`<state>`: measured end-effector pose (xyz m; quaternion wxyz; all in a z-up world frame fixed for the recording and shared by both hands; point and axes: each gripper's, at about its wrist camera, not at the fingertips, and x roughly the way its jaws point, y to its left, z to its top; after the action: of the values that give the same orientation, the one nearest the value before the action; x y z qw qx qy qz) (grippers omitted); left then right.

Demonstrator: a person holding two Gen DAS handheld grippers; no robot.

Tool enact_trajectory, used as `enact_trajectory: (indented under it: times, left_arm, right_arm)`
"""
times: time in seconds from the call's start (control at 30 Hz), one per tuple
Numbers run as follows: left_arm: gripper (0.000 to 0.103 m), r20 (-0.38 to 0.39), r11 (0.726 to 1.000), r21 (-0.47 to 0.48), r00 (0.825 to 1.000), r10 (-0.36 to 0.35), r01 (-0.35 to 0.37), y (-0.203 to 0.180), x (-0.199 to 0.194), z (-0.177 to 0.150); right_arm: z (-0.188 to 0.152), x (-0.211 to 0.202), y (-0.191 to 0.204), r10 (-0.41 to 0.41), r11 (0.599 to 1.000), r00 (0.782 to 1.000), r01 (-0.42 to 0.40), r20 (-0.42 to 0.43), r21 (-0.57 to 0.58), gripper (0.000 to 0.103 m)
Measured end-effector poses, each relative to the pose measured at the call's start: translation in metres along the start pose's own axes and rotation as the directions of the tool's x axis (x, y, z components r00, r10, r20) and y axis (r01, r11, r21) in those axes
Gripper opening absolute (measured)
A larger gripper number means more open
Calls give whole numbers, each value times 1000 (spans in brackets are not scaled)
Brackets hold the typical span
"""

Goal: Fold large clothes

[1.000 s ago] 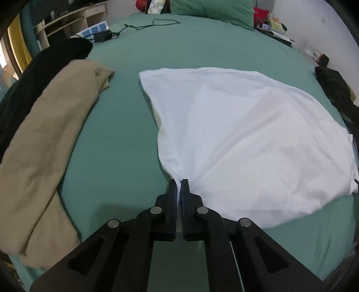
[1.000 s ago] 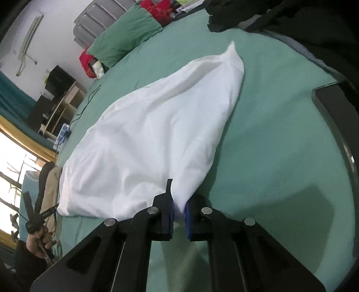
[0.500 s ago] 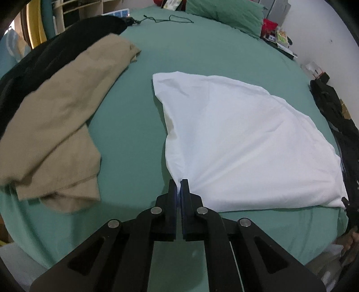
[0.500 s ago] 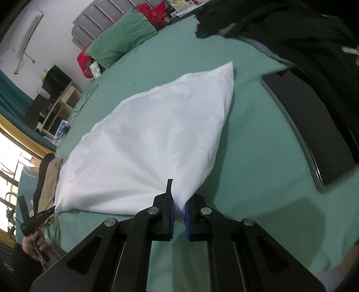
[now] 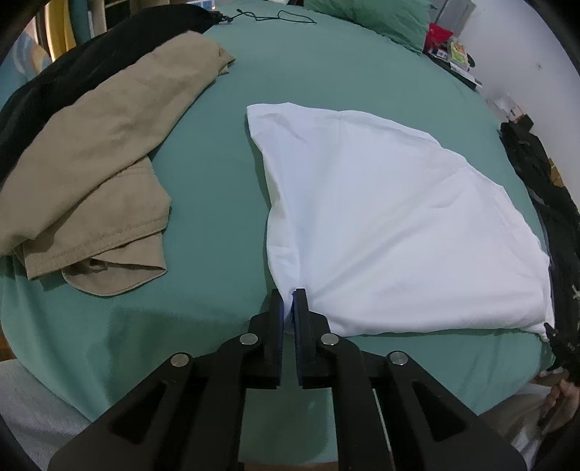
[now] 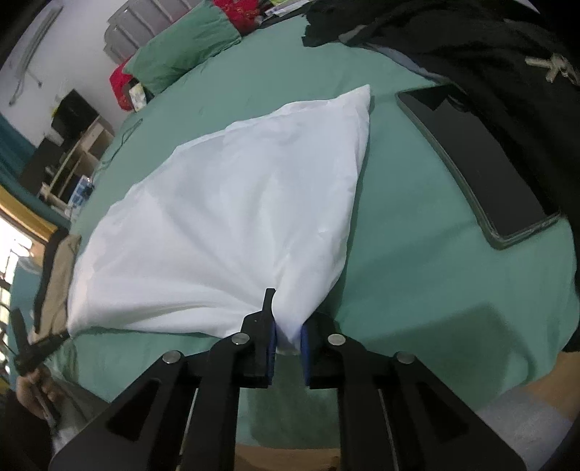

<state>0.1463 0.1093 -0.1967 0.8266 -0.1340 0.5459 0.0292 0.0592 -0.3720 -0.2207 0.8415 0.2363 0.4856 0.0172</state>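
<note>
Nearest in the left wrist view: left gripper (image 5: 289,297) with a corner of the white garment (image 5: 391,232) between its jaws, which are just opening; cloth still pinched at the tips. In the right wrist view: right gripper (image 6: 286,319) likewise opening, a thick bunch of the same white garment (image 6: 232,224) filling the gap between its blue pads (image 6: 271,340). Spread flat across the middle of the green bed (image 5: 224,188), near edge close to the bed's front edge.

Seen from the left only: tan trousers (image 5: 98,170) bunched just left of the garment, a strip of bare sheet between; black clothing (image 5: 90,65) beyond them; a black cord (image 5: 275,16) far back. Seen from the right only: a dark flat tablet (image 6: 475,163) right of the garment, apart from it, partly under a black jacket (image 6: 489,47); wooden shelves (image 6: 72,155) far left. Green pillow (image 6: 185,47) at the far end in both. Open sheet mostly beyond the garment's far edge.
</note>
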Motion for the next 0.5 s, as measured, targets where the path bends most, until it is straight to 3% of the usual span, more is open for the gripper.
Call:
enact_trajectory:
  times: [0.07, 0.17, 0.27, 0.37, 0.5]
  left_arm:
    - [14, -4, 1000, -18, 1000, -10, 10, 6, -4, -1]
    - [34, 11, 998, -56, 999, -38, 38, 14, -7, 3]
    - [36, 55, 992, -100, 996, -70, 75, 20, -12, 18]
    - [42, 81, 993, -94, 995, -60, 67, 22, -7, 37]
    - [42, 100, 997, -74, 995, -1, 8, 15, 20, 79]
  right_arm:
    - [4, -2, -1, -20, 1000, 1000, 20, 15, 8, 23]
    - [11, -12, -2, -60, 998, 995, 59, 74, 16, 40]
    - [19, -27, -6, -93, 995, 981, 86, 169, 48, 56]
    - [32, -37, -12, -117, 992, 962, 102, 248, 71, 60]
    - [61, -24, -6, -122, 992, 956, 118, 267, 33, 60]
